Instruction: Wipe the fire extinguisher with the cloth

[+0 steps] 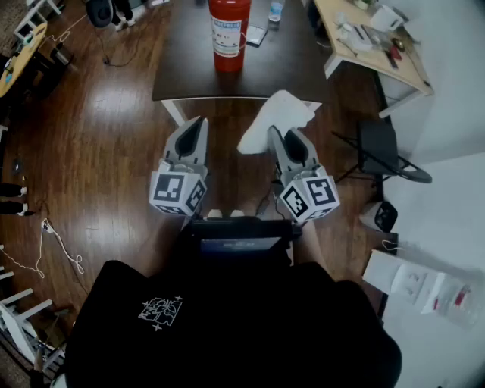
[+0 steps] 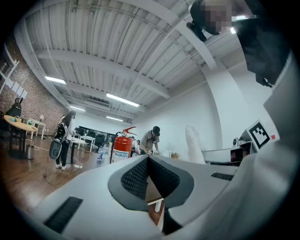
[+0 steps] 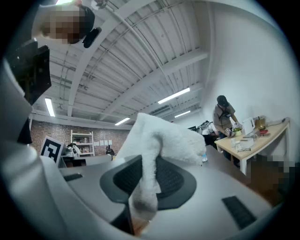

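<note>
The person stands back from the dark worktop point(image 1: 189, 72) with both tools raised side by side over the wooden floor point(image 1: 114, 151), each with its marker cube point(image 1: 178, 192) nearest the body. The left hand-held gripper point(image 1: 200, 121) has its jaws brought together at the tips with nothing between them; its own view shows the ribbed pads point(image 2: 138, 176) meeting in a closed seam. The right hand-held gripper point(image 1: 273, 131) is clamped on a white cloth point(image 1: 277, 117), which is pinched between the pads and stands up past the tips, folding over towards the worktop's near edge; in the right gripper view the cloth point(image 3: 157, 140) rises from between the jaws and flops over to the right. The red fire extinguisher point(image 1: 229, 34) stands upright on the worktop, well ahead of both hand-held grippers and roughly in line with the gap between them, touched by neither tool. Just to the right of it, farther from the grippers, a phone point(image 1: 256, 35) lies flat and a clear bottle point(image 1: 276, 9) stands behind that. Off beyond the right hand-held gripper's outer side is a pale wooden desk point(image 1: 405, 68) with small clutter. In the left gripper view the extinguisher point(image 2: 122, 146) shows ahead of the tips, with a person point(image 2: 151, 139) bent over beyond it.
</note>
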